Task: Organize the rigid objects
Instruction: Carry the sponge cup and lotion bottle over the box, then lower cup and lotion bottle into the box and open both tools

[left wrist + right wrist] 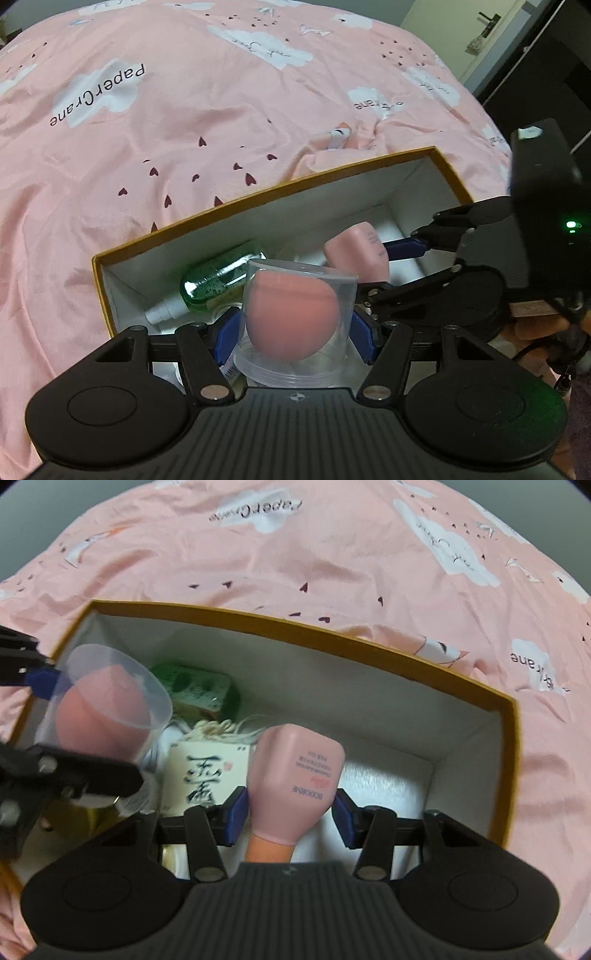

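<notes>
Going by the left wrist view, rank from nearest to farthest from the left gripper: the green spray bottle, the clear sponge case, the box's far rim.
1. Clear sponge case, between the left gripper's fingers.
2. Green spray bottle, lying inside the box, ahead-left.
3. Box's far rim, beyond both.

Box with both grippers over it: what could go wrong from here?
1. The left gripper holds a clear case with a pink sponge over the green bottle; released here, it may land on the bottle and roll.
2. The right gripper holds the pink tube near its lower end, so it might tip.
3. Both grippers are close inside the box and could bump.
</notes>
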Demonstrator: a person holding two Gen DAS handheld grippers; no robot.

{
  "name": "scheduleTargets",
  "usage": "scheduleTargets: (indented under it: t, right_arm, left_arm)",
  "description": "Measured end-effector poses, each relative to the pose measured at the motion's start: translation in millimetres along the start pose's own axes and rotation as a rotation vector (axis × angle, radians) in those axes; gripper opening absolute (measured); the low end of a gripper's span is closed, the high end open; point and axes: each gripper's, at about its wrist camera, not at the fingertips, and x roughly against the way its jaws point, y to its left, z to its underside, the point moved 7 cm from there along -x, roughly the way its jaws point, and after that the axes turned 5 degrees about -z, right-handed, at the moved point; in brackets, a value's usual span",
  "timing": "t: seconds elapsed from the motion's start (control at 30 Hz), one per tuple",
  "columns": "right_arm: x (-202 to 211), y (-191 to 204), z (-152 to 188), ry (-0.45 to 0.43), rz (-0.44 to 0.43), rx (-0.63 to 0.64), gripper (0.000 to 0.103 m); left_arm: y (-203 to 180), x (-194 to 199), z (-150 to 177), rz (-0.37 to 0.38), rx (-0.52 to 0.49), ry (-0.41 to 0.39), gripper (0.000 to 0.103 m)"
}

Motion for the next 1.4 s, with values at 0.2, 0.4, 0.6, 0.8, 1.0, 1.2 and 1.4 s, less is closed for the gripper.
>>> scheduleTargets:
  t: [0.2, 0.4, 0.6, 0.8, 1.0, 1.2, 1.4]
  right_arm:
    - [-26, -4, -6, 0.042, 0.011, 0.017, 0.050]
    - [-27, -8, -10, 0.013, -0.043, -0.018, 0.054]
    - [0, -8, -7, -0.036, -0.039, -0.012, 0.058]
    - [35, -11, 12, -0.089, -0.004, 0.013, 0.052]
    - [56, -6, 27, -0.130, -0.015, 0.014, 0.053]
    - [55, -11, 33, -0.132, -0.018, -0.010, 0.053]
    - [55, -17, 37, -0.140, -0.014, -0.042, 0.053]
  left_arm:
    - [3, -11, -2, -0.025, 0.010, 0.019, 0.072]
    - [3, -16, -2, -0.013, 0.027, 0.038, 0.072]
    - [-7, -15, 3, 0.019, 0.033, 0.056, 0.072]
    - [-27, -23, 25, 0.094, 0.077, 0.138, 0.072]
    - [-44, -42, 43, 0.161, 0.163, 0.219, 0.072]
    - [-52, -58, 49, 0.102, 0.201, 0.238, 0.072]
    - [-54, -67, 51, 0.092, 0.260, 0.257, 0.077]
